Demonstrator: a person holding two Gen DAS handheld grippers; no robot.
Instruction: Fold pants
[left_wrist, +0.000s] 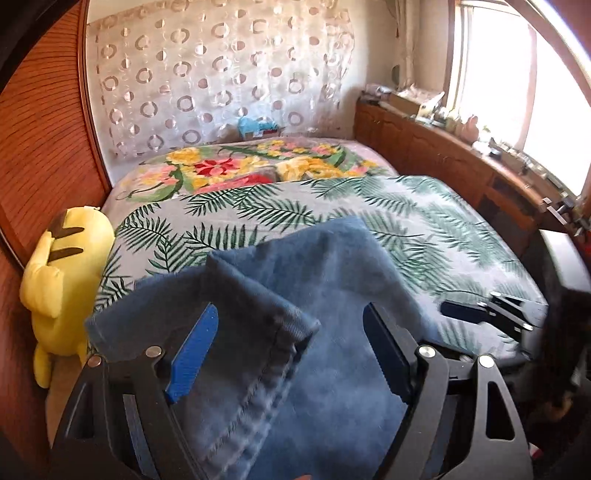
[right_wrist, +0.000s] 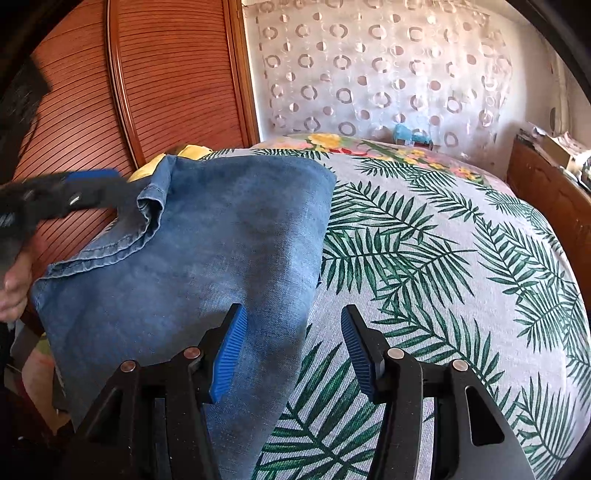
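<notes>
The left tongs (left_wrist: 291, 354) are held wide apart over the blue pants (left_wrist: 325, 288), and a hemmed leg end is seen between the 2 fingers, gripped by neither. The right tongs (right_wrist: 293, 354) are also held apart, with nothing pinched. The pants are laid folded on the leaf-print sheet (right_wrist: 443, 258) of the bed. A yellow toy (left_wrist: 62, 280) is seen farther left.

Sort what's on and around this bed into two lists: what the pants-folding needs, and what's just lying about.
For the job: blue denim pants; left gripper, open; right gripper, open; leaf-print bedspread.

Lying about: yellow plush toy; floral blanket; windowsill clutter.
</notes>
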